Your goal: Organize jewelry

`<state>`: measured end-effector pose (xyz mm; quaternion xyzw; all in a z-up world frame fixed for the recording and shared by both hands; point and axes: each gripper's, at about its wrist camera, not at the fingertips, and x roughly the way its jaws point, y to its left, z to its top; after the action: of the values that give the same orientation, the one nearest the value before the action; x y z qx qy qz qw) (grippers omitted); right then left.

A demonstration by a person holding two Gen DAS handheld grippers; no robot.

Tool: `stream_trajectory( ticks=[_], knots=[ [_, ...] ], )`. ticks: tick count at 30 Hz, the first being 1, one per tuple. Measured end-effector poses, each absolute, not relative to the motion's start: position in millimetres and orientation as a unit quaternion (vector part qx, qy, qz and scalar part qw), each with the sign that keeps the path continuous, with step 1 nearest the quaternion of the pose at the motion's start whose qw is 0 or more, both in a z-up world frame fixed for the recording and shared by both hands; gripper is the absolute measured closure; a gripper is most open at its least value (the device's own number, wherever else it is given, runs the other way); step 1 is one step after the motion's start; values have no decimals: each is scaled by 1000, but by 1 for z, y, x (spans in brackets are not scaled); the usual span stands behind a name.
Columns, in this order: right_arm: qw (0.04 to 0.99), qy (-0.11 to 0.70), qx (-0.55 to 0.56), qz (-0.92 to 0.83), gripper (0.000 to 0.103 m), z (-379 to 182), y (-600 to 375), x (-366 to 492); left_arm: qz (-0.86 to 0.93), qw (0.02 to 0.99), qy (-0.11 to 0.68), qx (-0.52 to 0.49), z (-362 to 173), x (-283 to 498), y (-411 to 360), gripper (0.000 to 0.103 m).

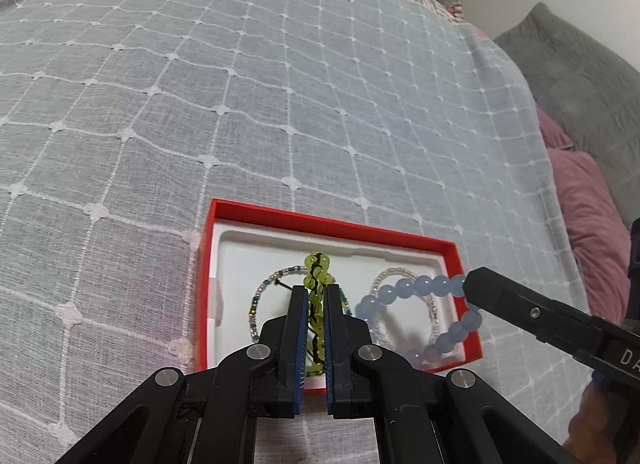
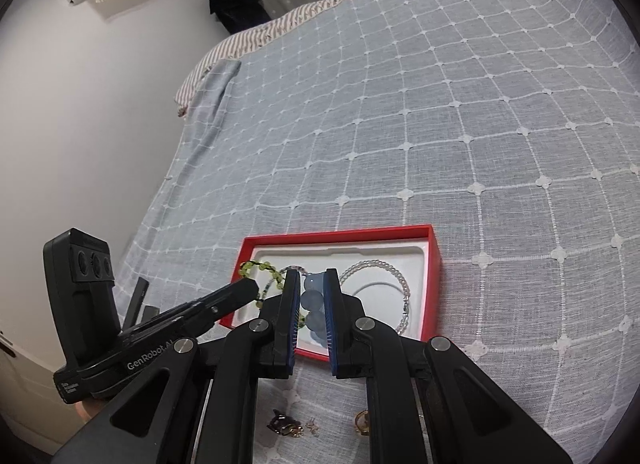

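Observation:
A red box (image 1: 320,219) (image 2: 434,260) with a white insert lies on the bed. My left gripper (image 1: 316,290) is shut on a green bead bracelet (image 1: 318,264), held just above the box's left part; that bracelet (image 2: 256,267) shows beside the left gripper (image 2: 250,288) in the right wrist view. My right gripper (image 2: 313,276) is shut on a pale blue bead bracelet (image 2: 312,298), which hangs over the box's right part (image 1: 408,288) from the right gripper (image 1: 470,284). In the box lie a multicolour seed-bead bracelet (image 1: 264,288) and a clear bead bracelet (image 1: 432,304) (image 2: 384,264).
The bed carries a grey-blue cover (image 1: 280,103) with a white grid. Small dark and gold jewelry pieces (image 2: 286,424) and a gold ring (image 2: 362,420) lie on the cover beneath the right gripper. Pink and grey pillows (image 1: 592,215) sit at the right.

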<state>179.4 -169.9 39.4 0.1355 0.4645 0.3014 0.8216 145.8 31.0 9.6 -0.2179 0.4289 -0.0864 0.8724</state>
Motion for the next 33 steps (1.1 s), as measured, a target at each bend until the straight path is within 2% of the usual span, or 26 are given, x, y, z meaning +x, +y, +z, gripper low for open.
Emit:
stream_trajectory(
  ticks=[3,5,15,18,20,22,23,28,33],
  knots=[
    [823,466,136,294,91,38,-174,181,-81,873,430,-213,9,145,32,93],
    [824,466,138,291,91,37,-176,181,-78,875,430,-210,9,144,33,84],
    [839,457,148,255,90,38,-191,183,-76,879,423,-205,14,138,40,77],
    [840,458,146,251,90,38,-193,181,-77,887,411,-197,21,132,41,72],
    [841,458,144,250,90,39,-193,179,-75,893,401,-189,26,127,41,65],
    [841,457,143,252,89,40,-192,176,-65,902,391,-171,31,122,39,65],
    [842,456,142,252,89,40,-192,174,-61,906,388,-160,33,120,37,65],
    [846,456,121,250,72,39,-193,156,-51,904,399,-143,31,108,31,65],
    [850,462,85,239,68,42,-196,137,-62,895,421,-131,26,97,18,65]
  ],
)
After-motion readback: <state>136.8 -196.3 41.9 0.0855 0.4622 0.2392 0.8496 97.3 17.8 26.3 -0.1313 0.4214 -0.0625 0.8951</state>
